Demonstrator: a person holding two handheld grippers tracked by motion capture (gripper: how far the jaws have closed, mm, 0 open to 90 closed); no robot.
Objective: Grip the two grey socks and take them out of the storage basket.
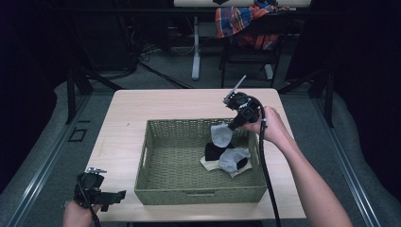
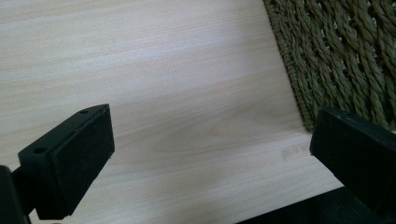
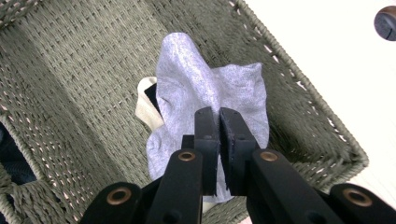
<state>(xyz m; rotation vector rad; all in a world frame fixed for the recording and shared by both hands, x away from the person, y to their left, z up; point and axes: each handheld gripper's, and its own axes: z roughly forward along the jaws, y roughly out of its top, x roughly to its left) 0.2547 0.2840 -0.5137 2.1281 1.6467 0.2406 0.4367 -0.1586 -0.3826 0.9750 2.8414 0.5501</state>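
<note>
A grey sock [image 1: 221, 134] hangs over the far right part of a green woven basket [image 1: 142, 156], with my right gripper [image 1: 230, 126] shut on its top edge. The right gripper view has the two jaws [image 3: 218, 114] pressed together on the grey sock [image 3: 205, 88], which dangles above the basket floor [image 3: 70, 70]. Below it in the basket lie a black sock [image 1: 213, 150], a second grey sock [image 1: 232, 158] and a cream piece [image 1: 210, 164]. My left gripper [image 1: 113, 198] rests at the table's front left corner, open with nothing between its jaws [image 2: 210, 135], just beside the basket wall [image 2: 336, 51].
The basket stands on a light wooden table [image 1: 127, 109] with bare wood to its left and behind it. Beyond the table, a chair with a plaid cloth [image 1: 246, 21] draped over it stands on the grey floor.
</note>
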